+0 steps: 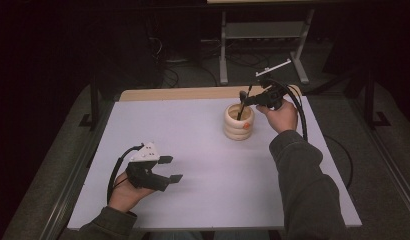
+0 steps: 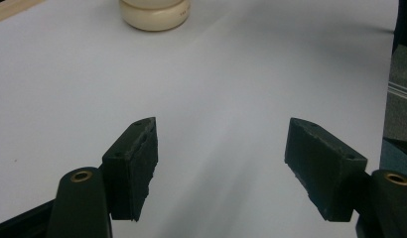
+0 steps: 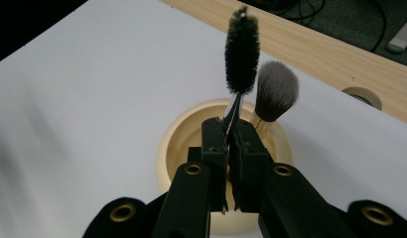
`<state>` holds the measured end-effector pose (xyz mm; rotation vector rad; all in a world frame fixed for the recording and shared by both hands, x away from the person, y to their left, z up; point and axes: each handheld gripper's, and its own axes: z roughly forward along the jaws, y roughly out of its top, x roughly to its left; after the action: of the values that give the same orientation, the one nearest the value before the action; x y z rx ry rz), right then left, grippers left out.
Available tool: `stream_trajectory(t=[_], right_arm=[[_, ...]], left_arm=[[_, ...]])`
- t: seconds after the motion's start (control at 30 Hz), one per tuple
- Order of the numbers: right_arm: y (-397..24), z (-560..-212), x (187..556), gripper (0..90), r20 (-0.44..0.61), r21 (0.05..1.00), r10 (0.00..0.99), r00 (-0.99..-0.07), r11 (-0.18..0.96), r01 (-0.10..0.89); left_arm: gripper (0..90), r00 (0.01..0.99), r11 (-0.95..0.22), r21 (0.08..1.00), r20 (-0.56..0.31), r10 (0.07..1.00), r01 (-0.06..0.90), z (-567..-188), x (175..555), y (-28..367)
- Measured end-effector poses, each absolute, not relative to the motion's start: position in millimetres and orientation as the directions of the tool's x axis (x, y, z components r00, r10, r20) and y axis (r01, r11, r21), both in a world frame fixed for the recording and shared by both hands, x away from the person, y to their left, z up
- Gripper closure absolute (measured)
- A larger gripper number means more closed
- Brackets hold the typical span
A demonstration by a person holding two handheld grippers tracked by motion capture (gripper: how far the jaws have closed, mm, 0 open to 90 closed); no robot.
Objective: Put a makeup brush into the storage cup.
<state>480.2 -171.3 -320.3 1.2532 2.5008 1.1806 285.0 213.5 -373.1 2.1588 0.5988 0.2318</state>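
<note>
From the high view, the left gripper (image 1: 172, 168) rests low on the white table (image 1: 193, 150) near the person's side, its jaws spread wide with nothing between them. The right gripper (image 1: 248, 100) hangs over the cream ribbed round holder (image 1: 238, 125), which stands just below and in front of its jaws, well apart from the left gripper. Its jaws are pinched on a thin black brush (image 1: 241, 105) whose stem slants down into the holder.

In the left gripper view, the two black pads (image 2: 134, 168) stand far apart over bare table, and the holder (image 2: 154, 14) sits far ahead of them.

In the right gripper view, the jaws are closed tight on the wire stem of the black bristle brush (image 3: 241, 49), which rises upright past their tips. A grey-tipped soft round brush (image 3: 276, 90) stands just beside it in the holder (image 3: 176, 144), directly under the gripper (image 3: 230, 130).
</note>
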Motion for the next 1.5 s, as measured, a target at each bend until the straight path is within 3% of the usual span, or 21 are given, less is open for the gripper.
stream_trajectory(t=[0.57, 0.7, 0.73, 0.83, 1.5], right_arm=[[-170.4, -335.4, 484.7, 83.5, 0.239, 0.651, 0.729, -0.641, 0.369, 0.663], [-170.9, -337.0, 485.6, 73.3, 0.227, 0.645, 0.751, -0.62, 0.361, 0.673], [-173.2, -337.9, 485.0, 65.9, 0.211, 0.638, 0.779, -0.591, 0.348, 0.687], [-176.9, -338.3, 483.3, 61.1, 0.221, 0.637, 0.791, -0.57, 0.326, 0.699], [-199.9, -340.7, 456.6, 50.0, 0.265, 0.703, 0.764, -0.588, 0.264, 0.66]], left_arm=[[29.2, 0.868, -0.517, 0.789, -0.043, 0.495, 0.334, -372.8, 285.2, 214.0], [29.2, 0.867, -0.514, 0.79, -0.044, 0.496, 0.334, -372.5, 285.0, 214.3], [29.2, 0.866, -0.512, 0.79, -0.047, 0.498, 0.337, -372.7, 284.8, 214.4], [29.2, 0.867, -0.512, 0.791, -0.046, 0.497, 0.335, -372.9, 285.1, 214.3], [28.1, 0.862, -0.514, 0.786, -0.046, 0.504, 0.343, -374.6, 285.7, 214.1]])
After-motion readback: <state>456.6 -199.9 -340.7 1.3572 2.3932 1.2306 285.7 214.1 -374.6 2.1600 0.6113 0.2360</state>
